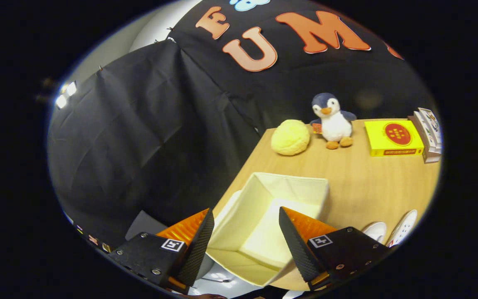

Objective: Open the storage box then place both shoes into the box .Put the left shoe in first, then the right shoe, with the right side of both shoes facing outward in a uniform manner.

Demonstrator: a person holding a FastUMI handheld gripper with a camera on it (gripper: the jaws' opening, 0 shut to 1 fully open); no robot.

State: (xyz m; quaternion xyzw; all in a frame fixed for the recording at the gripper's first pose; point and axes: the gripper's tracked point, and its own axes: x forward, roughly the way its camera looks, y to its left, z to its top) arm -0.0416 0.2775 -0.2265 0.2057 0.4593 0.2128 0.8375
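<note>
The black cloth wall rises behind everything, hung in folds, with a pale wall showing above it. The wooden table spreads out beyond the fingers, its near corner carrying the storage box, a cream fabric box standing open with its mouth upward and nothing visible inside (its lid flap hangs down on the side nearest the cloth wall). The hand-held gripper hovers over the box with its fingers spread wide apart, gripping nothing, and the box's hollow lies between and just ahead of them. At the far side of the table sits a yellow box, lying flat, with a stack of books just beside it. Near these, a plush penguin stands upright, and a round yellow plush ball rests touching or almost touching the penguin's side. Beside one finger, at the table's near edge, two white shoes peek into sight, well apart from the toys.
</note>
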